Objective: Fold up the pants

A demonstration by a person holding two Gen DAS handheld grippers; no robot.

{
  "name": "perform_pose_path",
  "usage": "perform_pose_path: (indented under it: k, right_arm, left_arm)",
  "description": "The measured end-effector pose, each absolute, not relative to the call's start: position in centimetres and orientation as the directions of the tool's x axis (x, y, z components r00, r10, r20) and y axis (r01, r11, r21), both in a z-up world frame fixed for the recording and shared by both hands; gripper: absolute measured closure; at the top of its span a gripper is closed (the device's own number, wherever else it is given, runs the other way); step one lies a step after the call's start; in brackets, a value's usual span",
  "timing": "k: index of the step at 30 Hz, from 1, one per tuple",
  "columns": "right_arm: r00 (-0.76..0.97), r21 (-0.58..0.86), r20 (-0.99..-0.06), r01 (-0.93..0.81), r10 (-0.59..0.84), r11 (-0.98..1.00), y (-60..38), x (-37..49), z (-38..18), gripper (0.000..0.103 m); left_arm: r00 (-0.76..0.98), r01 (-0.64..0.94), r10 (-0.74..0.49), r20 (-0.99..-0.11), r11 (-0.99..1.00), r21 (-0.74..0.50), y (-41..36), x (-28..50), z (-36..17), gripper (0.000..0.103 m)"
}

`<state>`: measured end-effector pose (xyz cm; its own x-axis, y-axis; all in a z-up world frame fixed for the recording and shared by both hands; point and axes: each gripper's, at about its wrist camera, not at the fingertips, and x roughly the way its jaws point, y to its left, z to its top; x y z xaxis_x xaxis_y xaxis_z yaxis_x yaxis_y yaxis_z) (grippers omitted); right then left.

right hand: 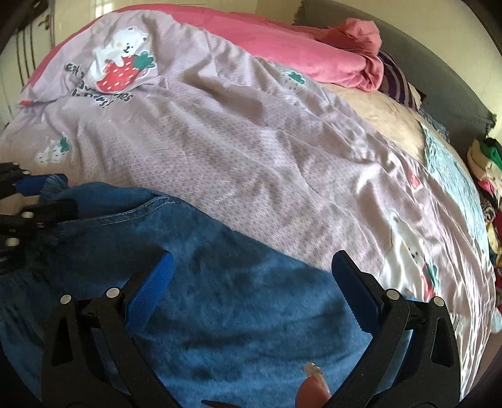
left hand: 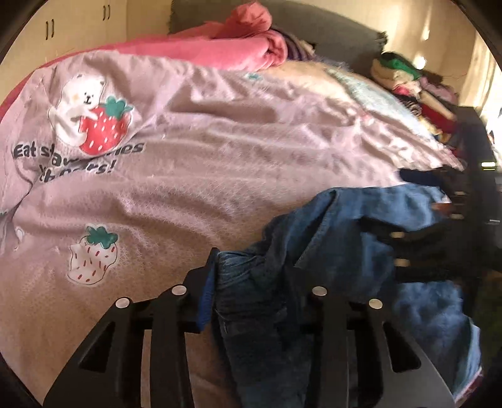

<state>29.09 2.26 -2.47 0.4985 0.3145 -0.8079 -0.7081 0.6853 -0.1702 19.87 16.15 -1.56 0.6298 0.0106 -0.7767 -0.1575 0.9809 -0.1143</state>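
Note:
The blue denim pants point(right hand: 238, 301) lie on a bed covered by a lilac strawberry-print quilt point(right hand: 238, 150). My left gripper point(left hand: 251, 266) is shut on a bunched dark-blue part of the pants point(left hand: 329, 251), which drape over and hide its fingertips. It also shows in the right wrist view point(right hand: 34, 201) at the left edge, holding the cloth. My right gripper point(right hand: 251, 266) is open, its blue-padded fingers spread wide over the flat pants fabric, nothing between them. It shows blurred at the right edge of the left wrist view point(left hand: 439, 244).
A pink blanket point(left hand: 238, 47) is bunched at the head of the bed by a grey headboard point(right hand: 439, 72). A pile of mixed clothes point(left hand: 417, 91) sits at the bed's right side. White cupboards point(left hand: 62, 25) stand behind.

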Motion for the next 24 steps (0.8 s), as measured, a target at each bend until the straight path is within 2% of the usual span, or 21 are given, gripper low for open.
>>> perform_pose_path:
  k: [8,9,10,11,12,15,18,24]
  right_arm:
    - [0.490,-0.239,-0.782,-0.807,0.385,0.541,4.0,27.6,-2.4,0.008]
    - [0.488,-0.257,-0.783,-0.818,0.385,0.514,4.3,27.2,-2.6,0.011]
    - [0.476,-0.256,-0.787,-0.831,0.393,0.494,4.4,26.9,-2.7,0.028]
    - [0.415,-0.199,-0.807,-0.861,0.420,0.468,4.3,26.5,-2.9,0.040]
    - [0.378,-0.155,-0.816,-0.872,0.437,0.464,4.2,26.3,-2.9,0.058]
    - [0.341,-0.091,-0.807,-0.878,0.482,0.469,3.1,25.4,-2.8,0.078]
    - [0.355,-0.053,-0.785,-0.855,0.508,0.516,1.4,24.5,-1.9,0.090]
    - [0.381,0.031,-0.708,-0.825,0.595,0.565,-3.3,21.7,0.7,0.094]
  left_arm:
    - [0.683,-0.063,-0.056,-0.728,0.989,-0.135,14.1,16.4,0.8,0.070]
    - [0.685,-0.058,-0.060,-0.726,0.989,-0.136,13.9,16.1,0.9,0.070]
    - [0.687,-0.056,-0.059,-0.724,0.989,-0.134,13.7,15.8,0.9,0.070]
    - [0.688,-0.057,-0.055,-0.723,0.990,-0.130,13.6,15.6,0.8,0.070]
    - [0.690,-0.060,-0.048,-0.722,0.991,-0.123,13.5,15.4,0.8,0.071]
    - [0.693,-0.063,-0.030,-0.720,0.993,-0.103,13.1,14.9,0.8,0.071]
    - [0.699,-0.061,-0.017,-0.715,0.995,-0.083,12.7,14.3,1.1,0.070]
    - [0.700,-0.050,-0.017,-0.714,0.996,-0.073,12.4,13.0,1.3,0.070]
